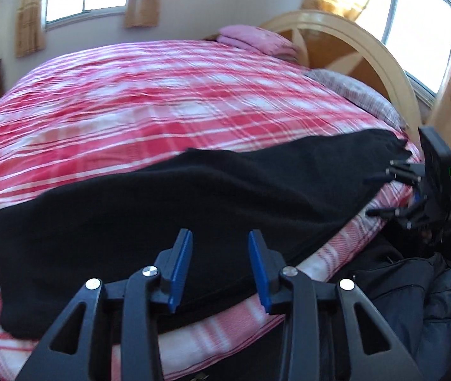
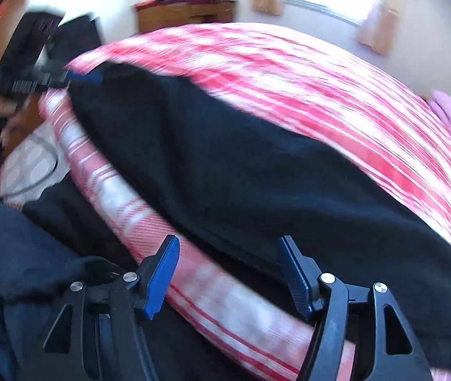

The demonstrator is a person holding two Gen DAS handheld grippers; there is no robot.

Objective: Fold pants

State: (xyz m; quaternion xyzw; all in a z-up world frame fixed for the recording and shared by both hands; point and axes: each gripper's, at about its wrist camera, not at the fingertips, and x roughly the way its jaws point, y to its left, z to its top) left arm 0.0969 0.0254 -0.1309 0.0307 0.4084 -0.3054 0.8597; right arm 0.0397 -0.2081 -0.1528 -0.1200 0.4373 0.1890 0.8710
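The black pants (image 1: 174,209) lie as a long band across the near edge of the bed (image 1: 149,95), on its red and white checked cover. The left claw (image 1: 220,266) hovers over the pants with its blue pads parted and nothing between them. The right claw (image 2: 225,273) stands wider apart above the bed's edge, likewise gripping nothing

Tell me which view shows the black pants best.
The left wrist view: the black pants lie nearly whole across the plaid bedspread, both ends visible. The right wrist view shows them too, blurred and cut off at the lower right.
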